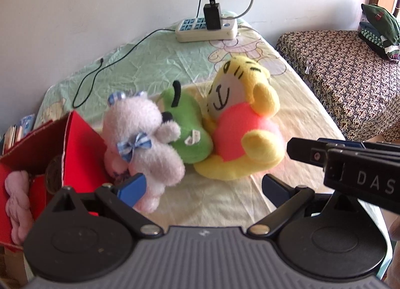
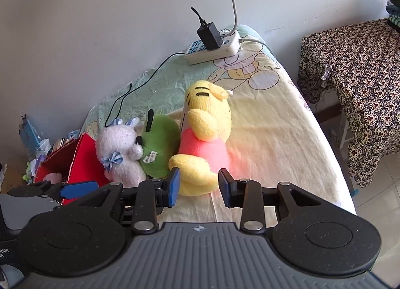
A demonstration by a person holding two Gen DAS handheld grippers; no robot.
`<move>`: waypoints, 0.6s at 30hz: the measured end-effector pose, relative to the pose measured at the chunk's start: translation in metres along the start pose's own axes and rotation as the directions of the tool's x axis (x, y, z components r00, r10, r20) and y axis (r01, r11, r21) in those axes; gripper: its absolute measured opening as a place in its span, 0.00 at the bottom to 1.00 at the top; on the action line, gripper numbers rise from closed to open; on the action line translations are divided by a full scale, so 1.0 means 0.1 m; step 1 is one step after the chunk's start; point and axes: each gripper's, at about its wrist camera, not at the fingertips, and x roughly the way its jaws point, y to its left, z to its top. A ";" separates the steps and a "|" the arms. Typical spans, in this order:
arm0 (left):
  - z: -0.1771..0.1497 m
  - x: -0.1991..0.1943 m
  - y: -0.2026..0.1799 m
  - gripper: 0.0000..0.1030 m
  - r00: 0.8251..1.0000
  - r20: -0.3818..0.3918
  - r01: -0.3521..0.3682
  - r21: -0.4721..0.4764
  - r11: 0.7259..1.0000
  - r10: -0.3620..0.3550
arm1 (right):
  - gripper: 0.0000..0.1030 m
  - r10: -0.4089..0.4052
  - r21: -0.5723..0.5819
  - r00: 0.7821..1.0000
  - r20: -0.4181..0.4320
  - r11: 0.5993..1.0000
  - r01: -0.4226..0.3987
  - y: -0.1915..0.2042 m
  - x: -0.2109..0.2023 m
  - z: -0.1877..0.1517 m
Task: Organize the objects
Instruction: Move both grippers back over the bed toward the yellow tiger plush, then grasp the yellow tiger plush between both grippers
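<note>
My right gripper [image 2: 198, 186] has its fingers spread around the yellow plush [image 2: 203, 143]; left gripper [image 1: 202, 186] spread too; a sloppy pinch probably topples the green plush [image 2: 158, 149] leaning on it.

White bear [image 1: 143, 143], green plush [image 1: 186, 126], yellow tiger [image 1: 240, 123] huddle beside red box [image 1: 82, 149].
</note>
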 end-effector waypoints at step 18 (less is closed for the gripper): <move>0.25 0.33 0.00 0.91 0.987 -0.001 0.163 -0.036 0.986 -0.163 | 0.42 0.058 0.070 0.998 0.014 0.996 -0.059 -0.17 0.18 0.28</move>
